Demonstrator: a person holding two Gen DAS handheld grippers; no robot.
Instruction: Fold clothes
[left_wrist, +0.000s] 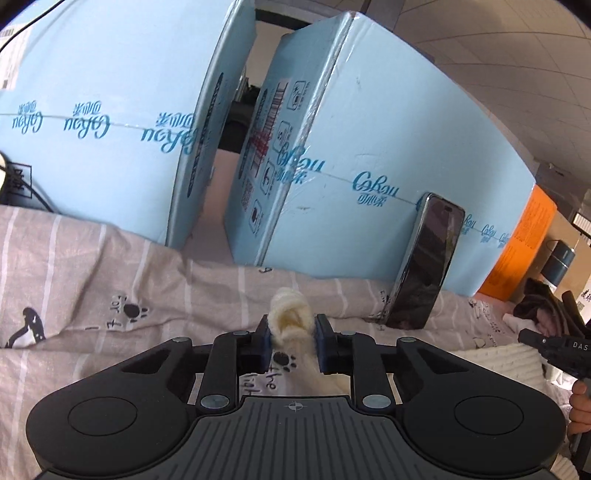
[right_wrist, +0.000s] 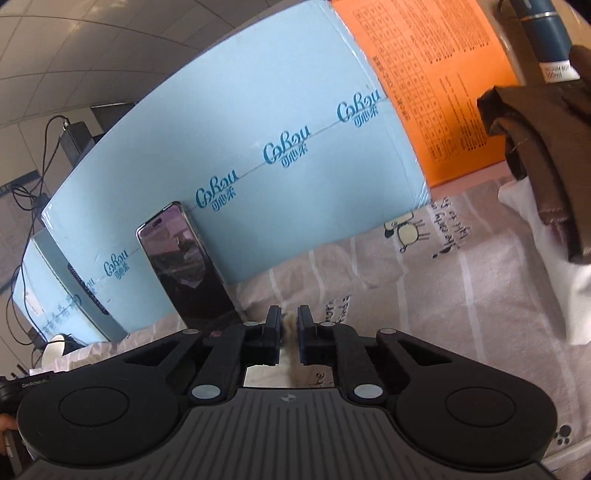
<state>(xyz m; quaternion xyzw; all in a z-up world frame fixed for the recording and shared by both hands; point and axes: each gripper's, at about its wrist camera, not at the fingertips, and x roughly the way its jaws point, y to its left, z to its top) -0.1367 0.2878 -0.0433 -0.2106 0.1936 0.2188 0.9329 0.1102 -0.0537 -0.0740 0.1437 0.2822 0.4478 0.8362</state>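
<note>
My left gripper (left_wrist: 291, 325) is shut on a bunched edge of a cream fuzzy garment (left_wrist: 290, 314), held just above the striped pink bedsheet (left_wrist: 110, 266). More of the cream garment lies at the right (left_wrist: 495, 360). My right gripper (right_wrist: 290, 325) is nearly closed, pinching a thin bit of the same cream fabric (right_wrist: 290, 325); the cloth trails under it (right_wrist: 273, 371). The right gripper also shows at the right edge of the left wrist view (left_wrist: 554, 349).
Large light-blue cartons (left_wrist: 369, 166) stand along the back, with a gap between them. A phone (left_wrist: 424, 262) leans on the carton, also in the right wrist view (right_wrist: 184, 266). An orange box (right_wrist: 436, 85), a blue flask (right_wrist: 546, 33) and dark brown clothes (right_wrist: 546, 155) are at right.
</note>
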